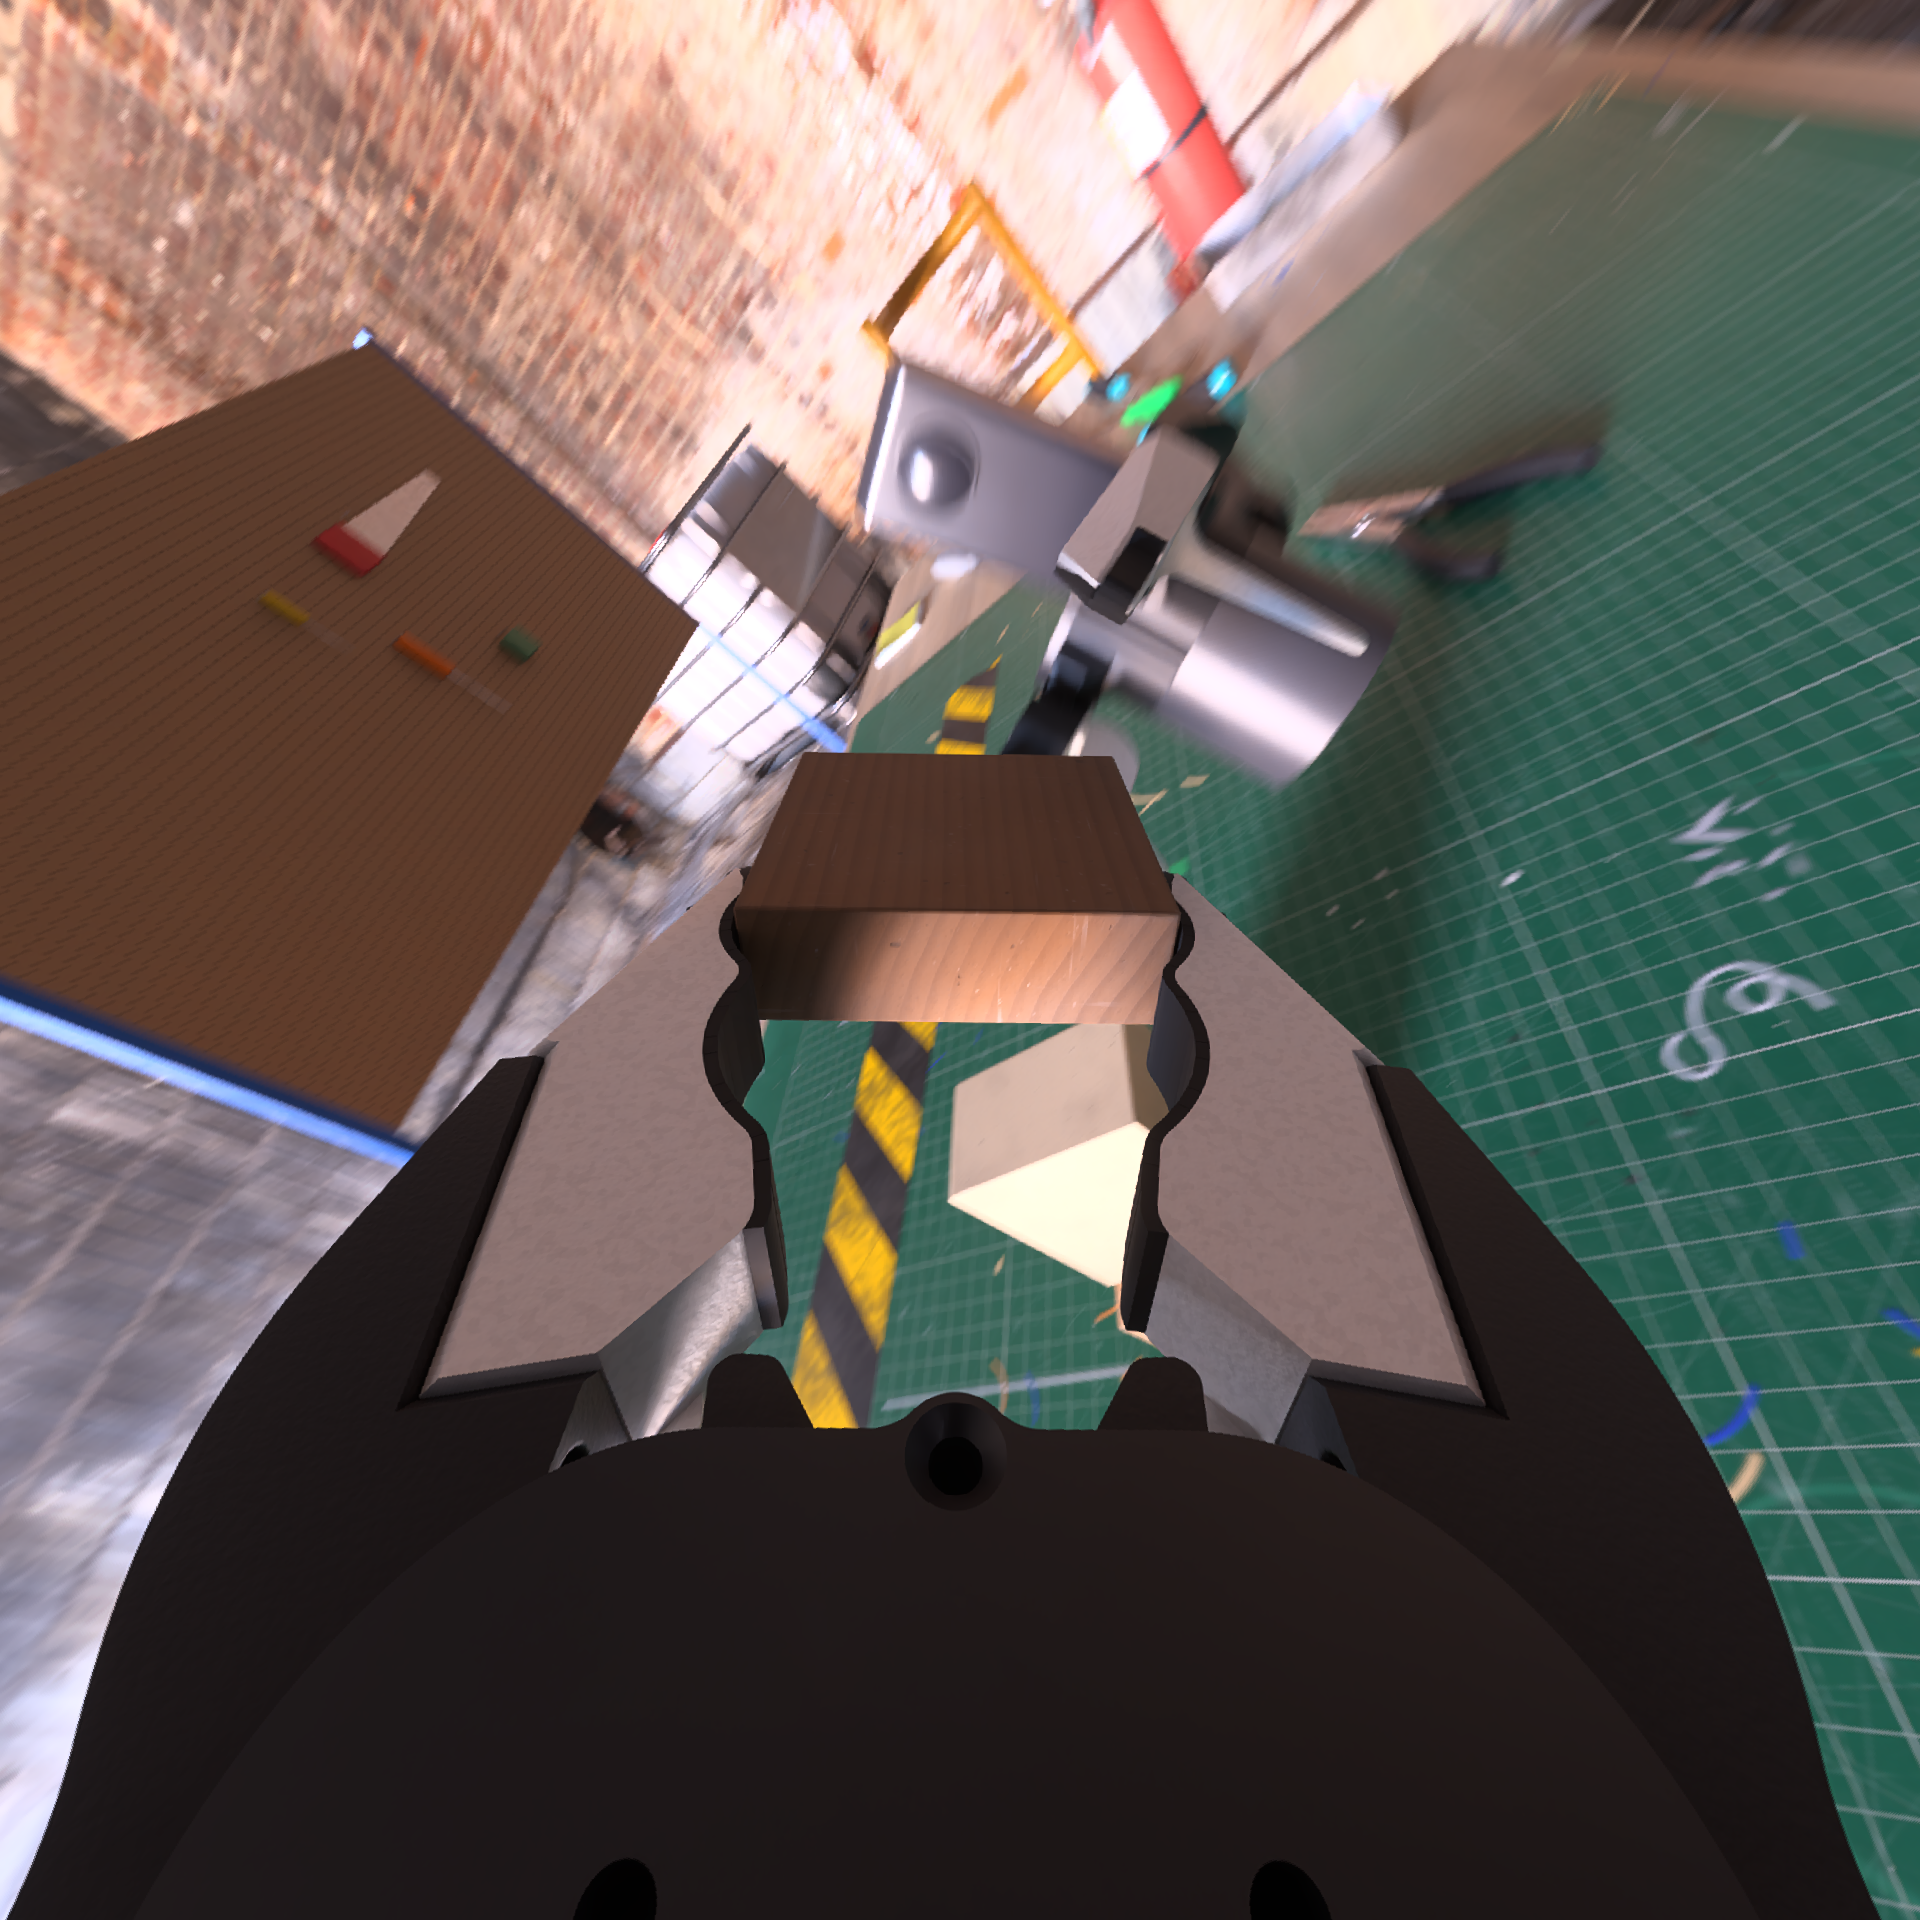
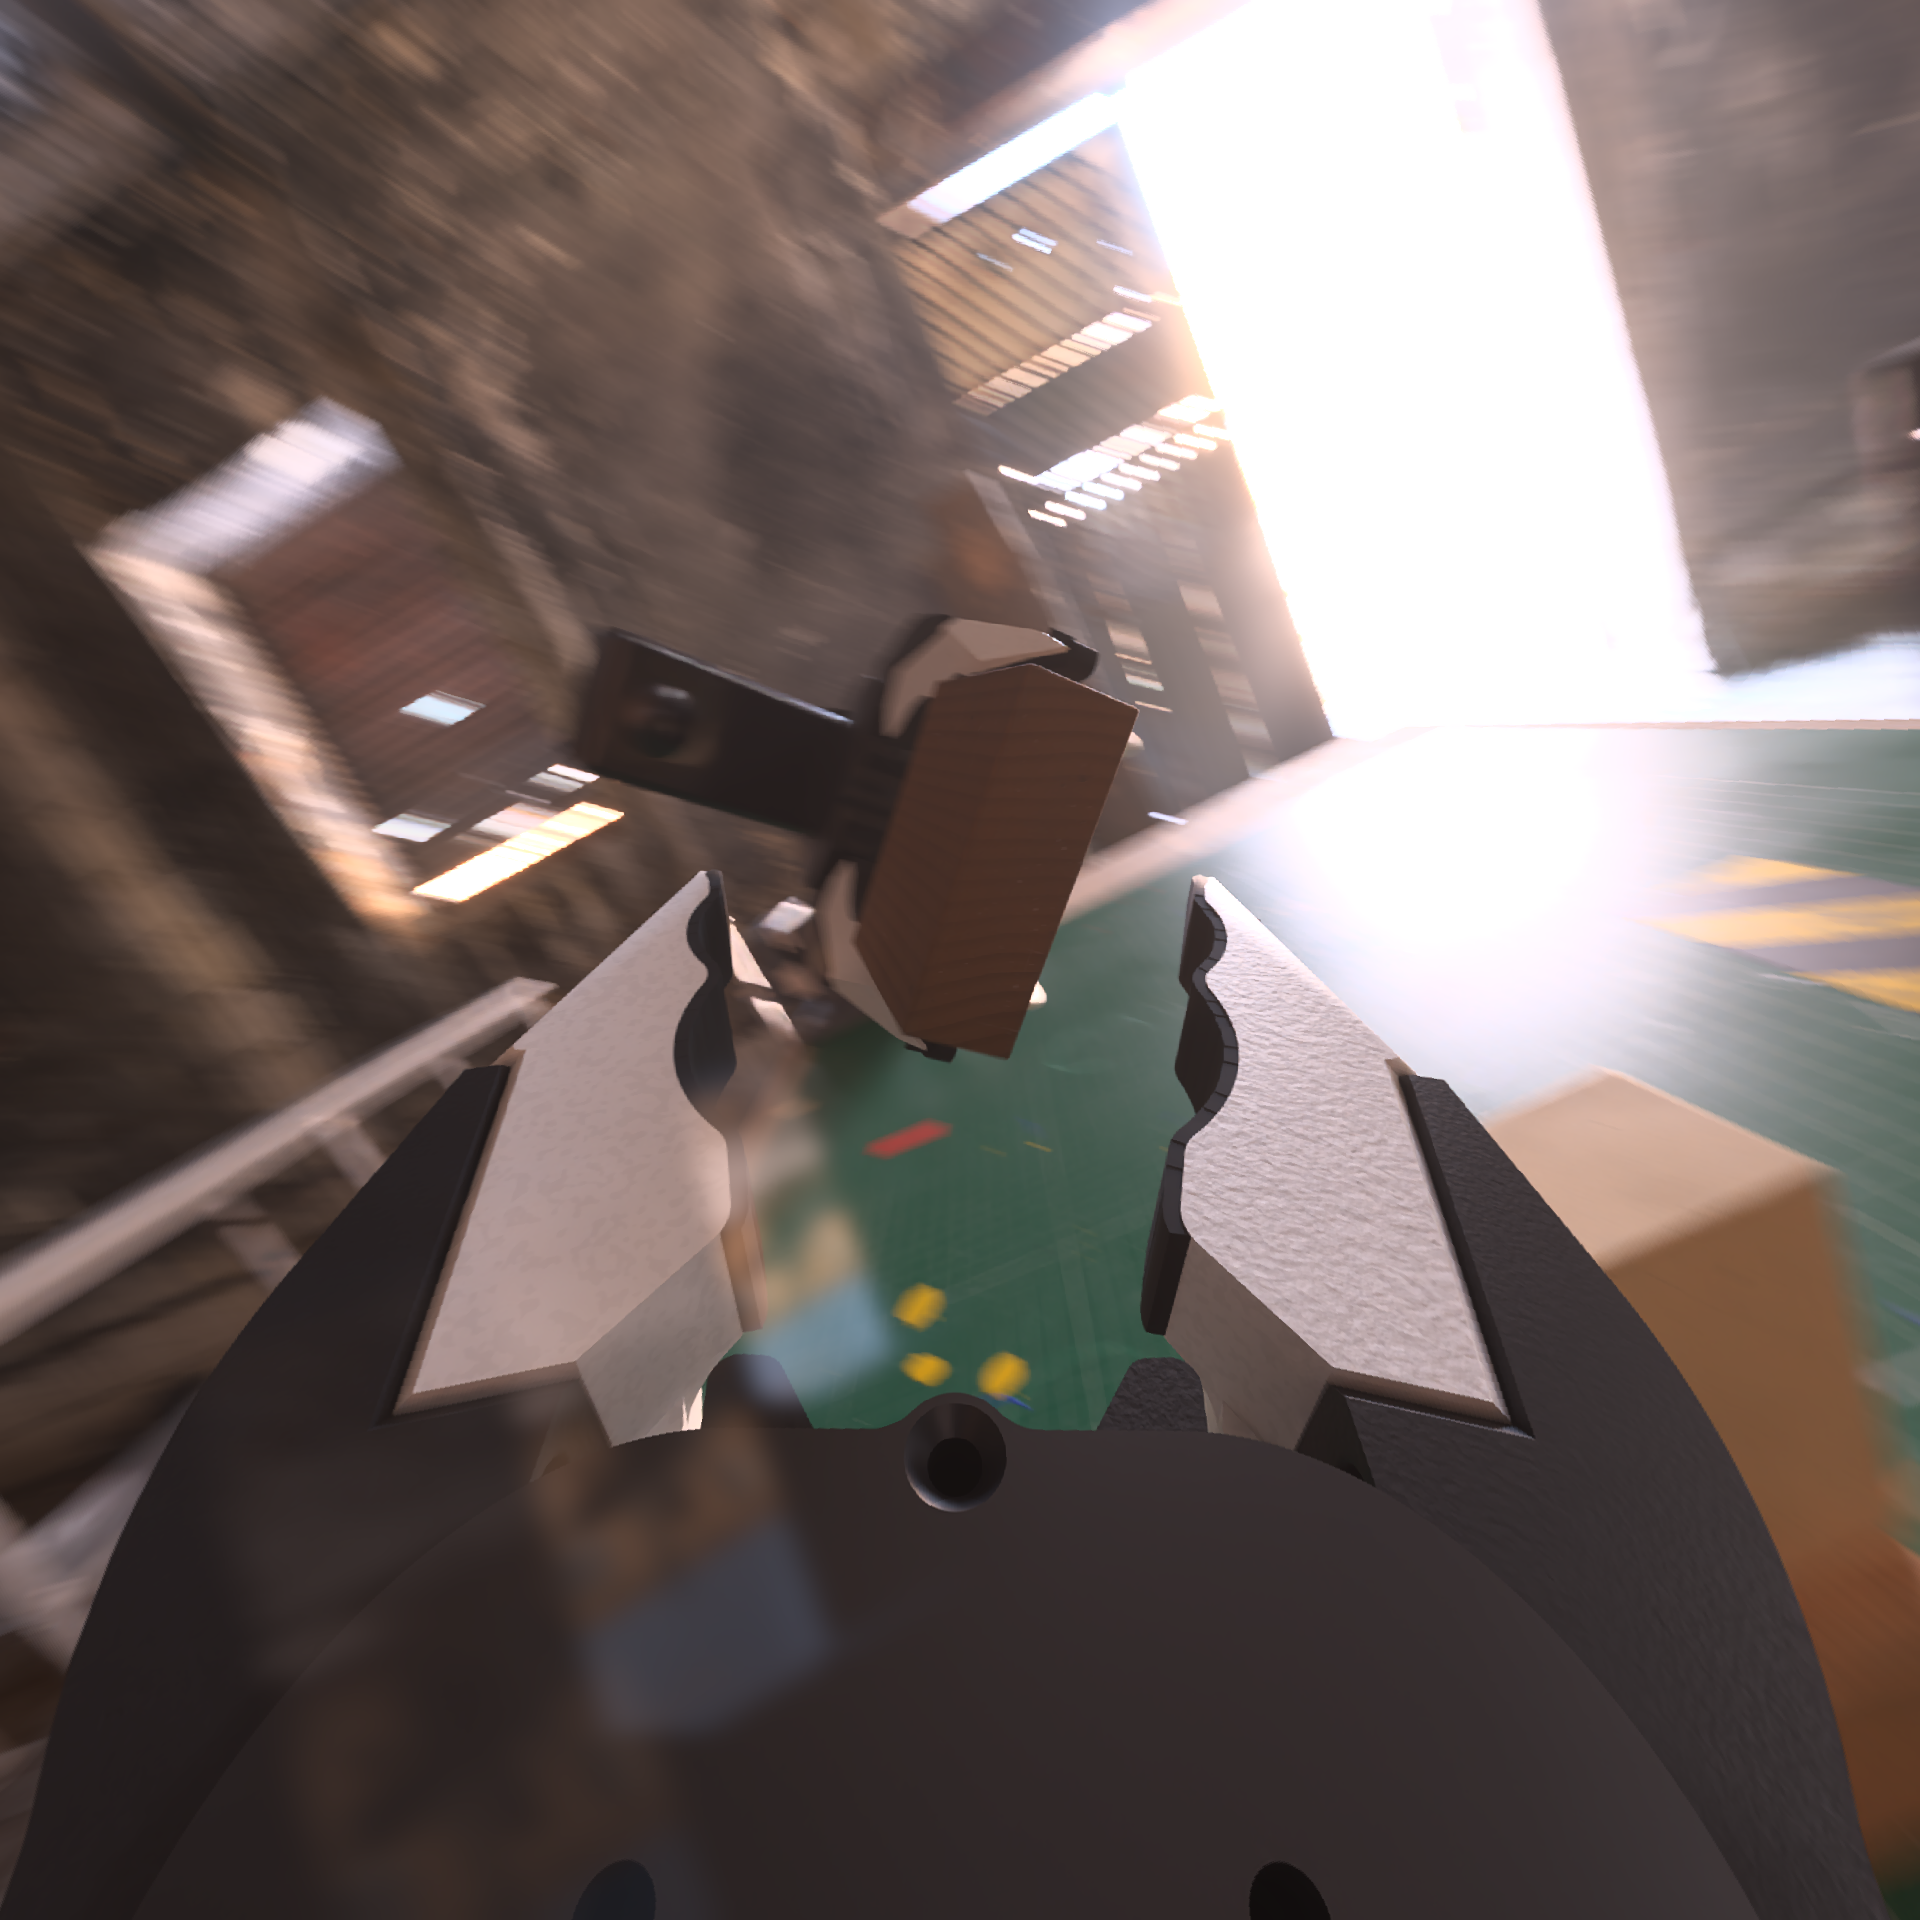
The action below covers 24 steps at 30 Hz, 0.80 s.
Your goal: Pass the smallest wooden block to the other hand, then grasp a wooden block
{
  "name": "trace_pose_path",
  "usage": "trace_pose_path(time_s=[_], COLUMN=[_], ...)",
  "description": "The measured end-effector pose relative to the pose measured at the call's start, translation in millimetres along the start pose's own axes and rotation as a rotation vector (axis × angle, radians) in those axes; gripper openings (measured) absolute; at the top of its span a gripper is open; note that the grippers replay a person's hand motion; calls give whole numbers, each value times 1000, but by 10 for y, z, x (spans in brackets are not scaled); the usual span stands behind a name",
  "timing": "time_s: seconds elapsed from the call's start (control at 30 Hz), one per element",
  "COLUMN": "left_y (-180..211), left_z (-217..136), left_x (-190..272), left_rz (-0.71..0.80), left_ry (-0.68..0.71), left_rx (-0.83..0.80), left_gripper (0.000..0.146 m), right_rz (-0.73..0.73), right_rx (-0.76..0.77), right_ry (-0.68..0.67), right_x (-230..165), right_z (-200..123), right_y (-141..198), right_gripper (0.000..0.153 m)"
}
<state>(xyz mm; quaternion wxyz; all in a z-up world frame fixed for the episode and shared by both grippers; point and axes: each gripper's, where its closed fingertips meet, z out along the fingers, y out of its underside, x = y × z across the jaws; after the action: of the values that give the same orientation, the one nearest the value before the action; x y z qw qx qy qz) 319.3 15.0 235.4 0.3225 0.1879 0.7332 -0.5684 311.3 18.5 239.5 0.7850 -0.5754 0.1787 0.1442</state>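
The left gripper [image 1: 958, 940] clamps a brown wooden block [image 1: 956, 914] at its fingertips, held aloft above a green cutting mat [image 1: 1558, 1039] where a paler block [image 1: 1049, 1164] lies beside a yellow-and-black stripe [image 1: 873, 1174]. Facing it, the right gripper [image 2: 951, 925] hangs with fingers spread and empty, short of the block [image 2: 987, 862], which sits tilted to its gap. A handover could fail should the fingers close skewed on the slanted block, or the left release early.
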Motion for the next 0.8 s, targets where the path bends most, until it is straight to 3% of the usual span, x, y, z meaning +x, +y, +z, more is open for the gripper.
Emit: trace_pose_path(time_s=[0.13, 0.23, 0.4, 0.57, 0.8], left_y=[170, 243, 268, 254, 252], left_z=[51, 126, 212, 214, 232], left_x=[-99, -106, -105, -105, -90], left_rz=[124, 236, 306, 329, 294], left_ry=[-139, -222, -281, -294, -285], left_rx=[-211, -339, -423, -435, -405], left_gripper=[75, 75, 75, 75, 75], right_rz=[-293, -394, -339, -347, -319], right_rx=[-171, -255, -308, -289, -296], right_ry=[525, 746, 768, 773, 722], right_x=[173, 239, 372, 414, 417], right_z=[-142, -154, -31, -24, -37], right_y=[-93, -124, 14, 30, 39], right_gripper=[102, 105, 103, 73, 71])
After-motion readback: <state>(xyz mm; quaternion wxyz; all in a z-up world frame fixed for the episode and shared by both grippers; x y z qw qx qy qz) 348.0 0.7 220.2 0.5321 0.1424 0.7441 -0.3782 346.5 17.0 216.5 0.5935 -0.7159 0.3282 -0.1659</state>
